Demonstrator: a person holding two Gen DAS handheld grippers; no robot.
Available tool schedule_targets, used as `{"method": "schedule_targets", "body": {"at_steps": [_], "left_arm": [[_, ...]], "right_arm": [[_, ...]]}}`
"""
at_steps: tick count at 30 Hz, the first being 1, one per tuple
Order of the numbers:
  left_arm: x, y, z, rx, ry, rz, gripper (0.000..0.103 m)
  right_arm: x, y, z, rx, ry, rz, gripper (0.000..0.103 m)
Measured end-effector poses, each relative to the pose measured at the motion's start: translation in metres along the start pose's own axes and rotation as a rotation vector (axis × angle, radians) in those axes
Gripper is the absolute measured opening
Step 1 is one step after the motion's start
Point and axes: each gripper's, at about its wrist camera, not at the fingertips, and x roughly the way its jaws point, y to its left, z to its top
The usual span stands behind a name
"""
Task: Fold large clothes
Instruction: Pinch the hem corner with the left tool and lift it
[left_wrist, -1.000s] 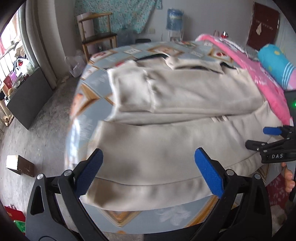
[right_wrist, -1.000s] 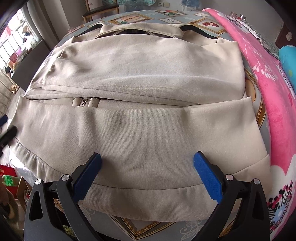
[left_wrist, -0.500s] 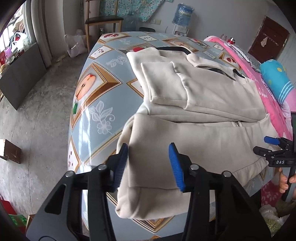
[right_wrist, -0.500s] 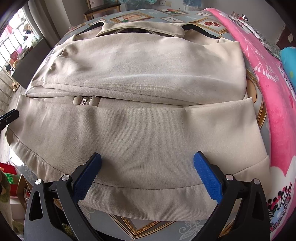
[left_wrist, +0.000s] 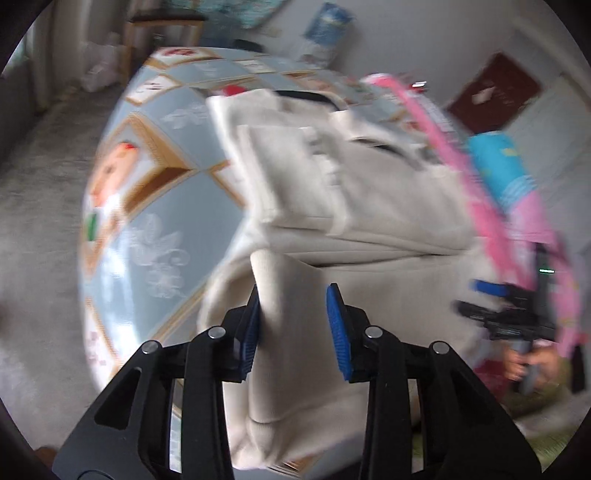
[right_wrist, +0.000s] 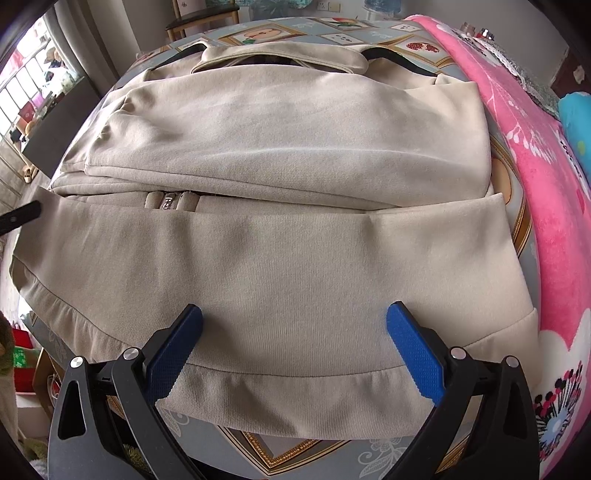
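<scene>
Left hand-held gripper (left_wrist: 293, 325) closing w/ jacket (right_wrist: 288, 266) hem corner between pads; right hand-held gripper (right_wrist: 291, 347) spread wide.

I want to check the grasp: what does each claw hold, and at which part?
The left claw is closing around a raised fold at the hem corner of the beige fleece jacket. The right claw is open and holds nothing.

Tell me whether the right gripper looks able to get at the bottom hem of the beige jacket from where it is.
Probably yes. The right gripper hangs open right over the beige jacket's bottom hem, with nothing lying between its blue pads and the fabric. The left gripper is closing on the far corner, well clear.
</scene>
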Motion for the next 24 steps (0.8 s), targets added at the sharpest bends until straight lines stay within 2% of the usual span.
{"method": "schedule_targets", "body": {"at_steps": [2,3,6,9,13,15,16,18,21,24], "left_arm": [[-0.002,-0.002,0.000,0.022,0.009,-0.014,0.032],[0.002,-0.002,0.001,0.039,0.026,0.039,0.032],[0.017,0.000,0.003,0.050,0.073,0.140,0.032],[0.019,-0.002,0.005,0.057,0.060,0.129,0.032],[0.013,-0.018,0.001,0.116,0.025,0.104,0.032],[0.013,-0.022,-0.001,0.124,0.027,0.151,0.026],[0.014,-0.023,-0.001,0.123,0.030,0.195,0.018],[0.016,-0.027,-0.002,0.121,0.041,0.265,0.012],[0.016,-0.041,-0.007,0.150,0.031,0.364,0.008],[0.021,-0.065,-0.015,0.247,0.025,0.509,0.007]], "right_arm": [[0.000,0.000,0.000,-0.001,0.000,0.000,0.097],[0.000,0.000,0.000,-0.001,0.000,0.000,0.097],[0.000,0.000,0.000,-0.001,0.000,0.001,0.097],[0.000,0.000,0.000,-0.001,-0.002,0.002,0.097],[0.000,-0.002,-0.001,0.001,-0.011,0.009,0.097],[-0.002,-0.005,-0.003,0.005,-0.025,0.027,0.097],[-0.003,-0.007,-0.005,0.007,-0.032,0.043,0.097],[-0.008,-0.016,-0.008,0.028,-0.043,0.078,0.097],[-0.023,-0.039,-0.015,0.072,-0.081,0.109,0.097],[-0.040,-0.071,-0.024,0.136,-0.135,0.135,0.096]]}}
